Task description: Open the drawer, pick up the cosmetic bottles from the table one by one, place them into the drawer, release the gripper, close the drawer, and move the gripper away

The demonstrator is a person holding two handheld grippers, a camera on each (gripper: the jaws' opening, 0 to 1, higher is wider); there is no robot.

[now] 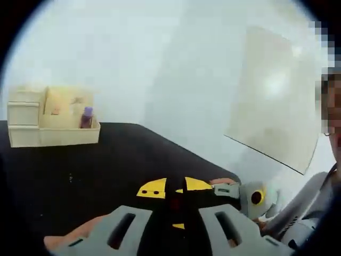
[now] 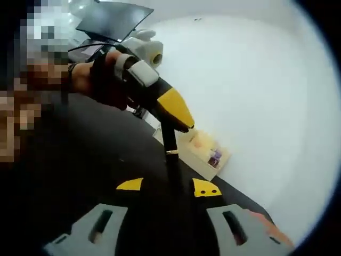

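Note:
A cream desk organiser point(image 1: 53, 128) stands at the far left of the black table point(image 1: 106, 165), with a small drawer point(image 1: 23, 113) closed on its left side. A purple-capped cosmetic bottle point(image 1: 87, 117) stands in its open compartment. My left gripper point(image 1: 175, 186) hovers over the table well short of it, yellow tips close together, nothing held. The right gripper view has the organiser point(image 2: 200, 152) and the bottle point(image 2: 214, 159) far ahead. My right gripper point(image 2: 168, 186) has its jaws apart and empty. The left gripper point(image 2: 181, 122) crosses in front of it, held by a hand.
The right gripper point(image 1: 250, 196) and a hand sit close by at the table's near right. A pale board point(image 1: 277, 101) leans against the white wall. A person sits at the right edge. A dark panel point(image 2: 112, 21) stands behind the table.

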